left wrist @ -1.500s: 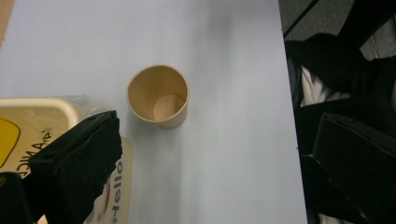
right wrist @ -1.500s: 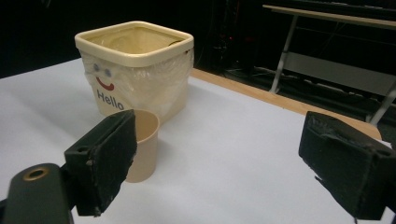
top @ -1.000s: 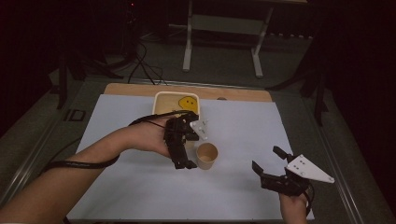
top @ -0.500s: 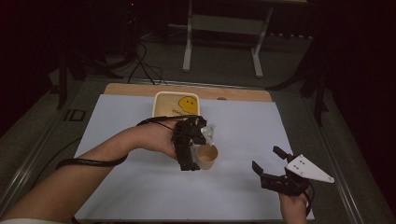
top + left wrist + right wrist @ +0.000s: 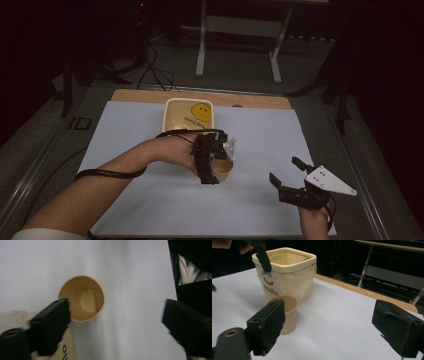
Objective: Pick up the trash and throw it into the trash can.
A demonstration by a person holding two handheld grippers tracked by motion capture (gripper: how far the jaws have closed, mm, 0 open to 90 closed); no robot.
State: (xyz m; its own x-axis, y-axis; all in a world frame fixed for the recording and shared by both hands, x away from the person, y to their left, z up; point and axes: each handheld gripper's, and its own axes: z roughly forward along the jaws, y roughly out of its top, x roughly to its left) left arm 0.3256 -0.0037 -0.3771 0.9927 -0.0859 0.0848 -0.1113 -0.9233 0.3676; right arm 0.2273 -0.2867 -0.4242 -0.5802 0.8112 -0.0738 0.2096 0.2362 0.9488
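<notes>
A brown paper cup (image 5: 224, 171) stands upright and empty on the white table sheet (image 5: 150, 200), just in front of a cream bin (image 5: 189, 116) with a smiley face. My left gripper (image 5: 214, 165) points down over the cup. In the left gripper view its jaws have just been closing but stand wide, open (image 5: 115, 315); the cup (image 5: 82, 298) lies below them by the left jaw, and no pad presses on it. My right gripper (image 5: 285, 172) rests open near the front right, with nothing between its jaws (image 5: 327, 332), and faces the cup (image 5: 287, 315) and the bin (image 5: 287, 275).
The bin has a clear plastic liner and the word "Hello" on its side (image 5: 271, 291). A wooden strip (image 5: 250, 99) runs along the table's far edge, with a metal stand (image 5: 240, 45) on the dark floor beyond. Bare sheet lies between the cup and the right gripper.
My left hand has come down and to the right, from beside the cup to over it. The right gripper has stayed where it was.
</notes>
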